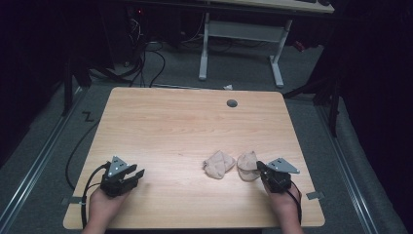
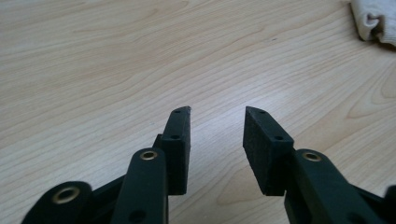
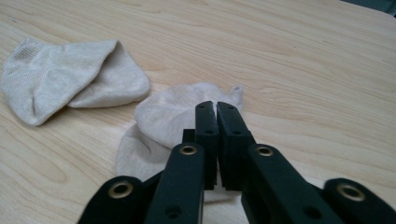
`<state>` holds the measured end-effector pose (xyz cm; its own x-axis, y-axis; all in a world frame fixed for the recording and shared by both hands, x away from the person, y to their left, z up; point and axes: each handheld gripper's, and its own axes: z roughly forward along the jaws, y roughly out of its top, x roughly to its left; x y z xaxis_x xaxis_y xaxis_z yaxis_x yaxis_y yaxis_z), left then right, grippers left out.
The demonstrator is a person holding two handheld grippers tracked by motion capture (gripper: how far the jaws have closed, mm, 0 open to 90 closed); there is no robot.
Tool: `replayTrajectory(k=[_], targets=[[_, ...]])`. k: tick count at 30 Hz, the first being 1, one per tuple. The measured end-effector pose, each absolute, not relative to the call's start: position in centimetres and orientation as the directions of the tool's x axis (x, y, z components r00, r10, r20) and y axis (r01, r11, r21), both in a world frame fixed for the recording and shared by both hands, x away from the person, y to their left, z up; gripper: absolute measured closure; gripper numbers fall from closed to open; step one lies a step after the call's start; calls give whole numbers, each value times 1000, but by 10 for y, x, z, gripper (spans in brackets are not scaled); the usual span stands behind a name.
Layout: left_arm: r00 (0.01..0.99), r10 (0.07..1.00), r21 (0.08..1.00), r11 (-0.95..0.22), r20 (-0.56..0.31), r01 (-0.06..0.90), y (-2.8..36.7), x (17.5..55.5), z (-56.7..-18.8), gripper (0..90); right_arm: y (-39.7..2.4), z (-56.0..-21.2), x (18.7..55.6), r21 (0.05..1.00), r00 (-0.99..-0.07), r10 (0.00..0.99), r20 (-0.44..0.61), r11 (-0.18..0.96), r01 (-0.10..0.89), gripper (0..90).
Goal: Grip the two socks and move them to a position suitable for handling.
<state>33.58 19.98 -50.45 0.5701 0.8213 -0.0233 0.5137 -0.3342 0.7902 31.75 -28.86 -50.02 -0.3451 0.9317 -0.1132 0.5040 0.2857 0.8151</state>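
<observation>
Pinching near sock (image 3: 159, 123) edge, right gripper (image 3: 216, 108) jaws closed, likely to lift | second sock (image 3: 65, 79) at 10 o'clock; left gripper (image 2: 217, 116) parted, empty, idle over table (image 2: 93, 70)

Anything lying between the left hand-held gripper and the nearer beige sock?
Nothing: in the high view only bare light wooden tabletop stretches from the open left hand-held gripper to the nearer crumpled beige sock.

2 hands, 2 grippers, low at the near edge.
The left gripper (image 1: 138, 174) points right and forward with its jaws parted. The right gripper (image 1: 259, 166) points left with its jaws pressed together; whether they pinch anything is unclear.
</observation>
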Motion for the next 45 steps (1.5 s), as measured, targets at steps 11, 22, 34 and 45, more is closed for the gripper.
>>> replayTrajectory(k=[11, 22, 34, 45], targets=[[600, 799, 796, -337, -41, 503, 195, 333, -501, 754, -277, -505, 336, 786, -371, 919, -133, 326, 525, 896], [607, 794, 795, -345, -36, 498, 194, 332, -501, 681, -291, -525, 333, 726, -377, 921, -99, 326, 606, 896], [618, 786, 789, -356, -38, 501, 187, 331, -503, 591, -267, -523, 296, 713, -491, 869, -66, 385, 586, 882], [640, 767, 784, -378, -32, 492, 177, 327, -505, 578, -223, -523, 287, 703, -603, 795, -68, 467, 536, 888]])
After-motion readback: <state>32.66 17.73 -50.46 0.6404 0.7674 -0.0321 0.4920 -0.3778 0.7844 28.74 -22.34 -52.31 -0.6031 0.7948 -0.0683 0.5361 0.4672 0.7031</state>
